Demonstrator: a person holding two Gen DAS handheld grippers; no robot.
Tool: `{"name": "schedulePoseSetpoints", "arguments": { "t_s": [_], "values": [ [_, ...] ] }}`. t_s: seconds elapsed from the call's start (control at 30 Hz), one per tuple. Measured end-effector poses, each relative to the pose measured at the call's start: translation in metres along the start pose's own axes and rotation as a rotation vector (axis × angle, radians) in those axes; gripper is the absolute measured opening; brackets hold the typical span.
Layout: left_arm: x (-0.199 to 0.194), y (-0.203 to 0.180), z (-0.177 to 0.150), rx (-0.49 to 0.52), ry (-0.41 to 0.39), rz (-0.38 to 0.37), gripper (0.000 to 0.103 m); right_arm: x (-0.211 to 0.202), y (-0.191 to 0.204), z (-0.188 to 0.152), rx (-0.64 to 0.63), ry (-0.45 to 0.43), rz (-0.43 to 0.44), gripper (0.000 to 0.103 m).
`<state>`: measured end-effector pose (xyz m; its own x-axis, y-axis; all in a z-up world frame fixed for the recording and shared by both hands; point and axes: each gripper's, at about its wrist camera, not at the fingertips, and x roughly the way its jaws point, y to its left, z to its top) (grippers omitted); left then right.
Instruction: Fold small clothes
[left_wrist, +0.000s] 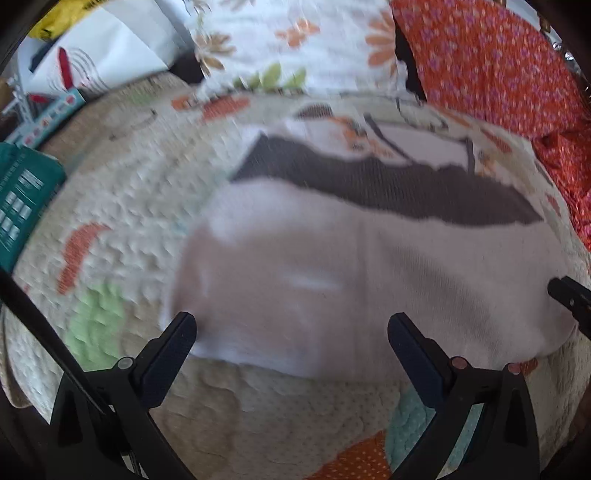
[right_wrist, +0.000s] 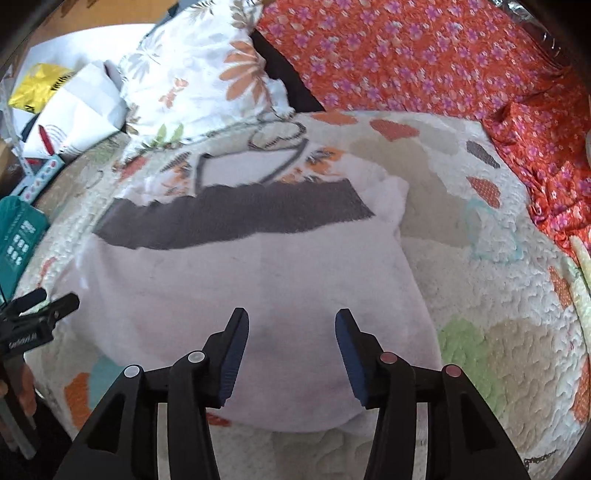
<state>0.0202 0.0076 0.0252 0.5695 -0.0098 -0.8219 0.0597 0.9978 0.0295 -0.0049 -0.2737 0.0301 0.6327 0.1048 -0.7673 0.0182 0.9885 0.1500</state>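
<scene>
The left hand-held gripper (left_wrist: 291, 332) stands wide open and empty over the near edge of the white garment (left_wrist: 369, 266), which lies on the quilt (left_wrist: 122, 192). The right hand-held gripper (right_wrist: 291, 332) is partly open, gripping nothing, with the garment (right_wrist: 240, 280) spread just ahead of its fingers and a grey cloth (right_wrist: 240, 214) beyond.

The black two-finger left gripper (left_wrist: 291, 325) fills the lower frame, jaws spread wide. The black, blue-padded right gripper (right_wrist: 291, 325) sits bottom centre, jaws apart, nothing clamped.
</scene>
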Motion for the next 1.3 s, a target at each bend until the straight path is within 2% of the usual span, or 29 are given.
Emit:
{"name": "schedulePoseSetpoints", "arguments": {
  "t_s": [0.17,0.33,0.83,1.1,1.3],
  "values": [
    [0.008,-0.007,-0.004,0.026,0.021,0.004,0.103,0.008,-0.008,-0.002,0.025,0.023,-0.005,0.058],
    [0.013,-0.007,-0.006,0.018,0.047,-0.006,0.103,0.012,-0.001,-0.005,-0.011,0.026,-0.022,0.066],
    [0.014,-0.008,-0.007,0.019,0.035,0.008,0.103,0.018,0.007,-0.006,-0.070,0.025,-0.067,0.072],
    [0.017,-0.005,-0.005,-0.006,0.076,-0.021,0.103,0.020,0.012,-0.008,-0.110,0.029,-0.093,0.076],
    [0.017,-0.005,-0.005,-0.014,0.071,-0.030,0.103,0.021,0.013,-0.009,-0.125,0.031,-0.106,0.078]
  ]
}}
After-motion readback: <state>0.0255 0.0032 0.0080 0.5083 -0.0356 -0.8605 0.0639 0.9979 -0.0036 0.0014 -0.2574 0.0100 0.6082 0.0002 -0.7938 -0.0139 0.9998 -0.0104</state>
